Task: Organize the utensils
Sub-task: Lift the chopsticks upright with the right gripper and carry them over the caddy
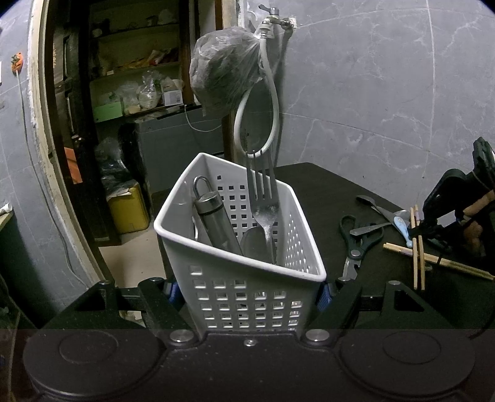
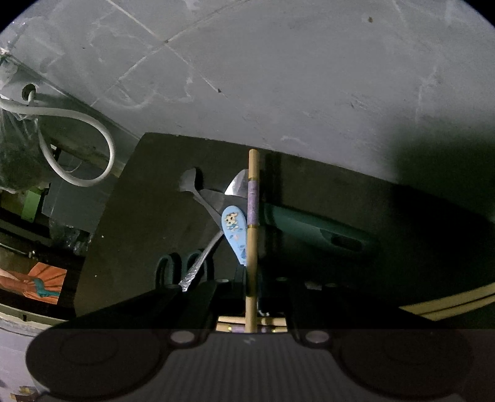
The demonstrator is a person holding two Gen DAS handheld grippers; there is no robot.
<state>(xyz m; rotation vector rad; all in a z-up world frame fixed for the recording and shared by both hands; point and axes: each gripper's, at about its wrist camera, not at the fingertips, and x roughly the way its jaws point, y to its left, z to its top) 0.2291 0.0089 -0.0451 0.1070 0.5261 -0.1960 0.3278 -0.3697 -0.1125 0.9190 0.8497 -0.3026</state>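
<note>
1 fork (image 1: 261,198); 1 scissors (image 1: 355,238)

I am in a home utility or wash area with grey marbled wall tiles (image 1: 371,92). A wall tap (image 1: 273,17) carries a looped hose (image 1: 256,123). Cluttered storage shelves (image 1: 136,71) stand beyond.

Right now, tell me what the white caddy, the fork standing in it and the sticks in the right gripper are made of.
White caddy: looks like moulded plastic, matte, with square punched holes and a rolled rim.
Fork: metal, probably stainless steel; dull grey sheen, whitish spots on the neck.
Chopsticks: likely bamboo or wood; pale tan, one with a purple band in the right wrist view.
</note>
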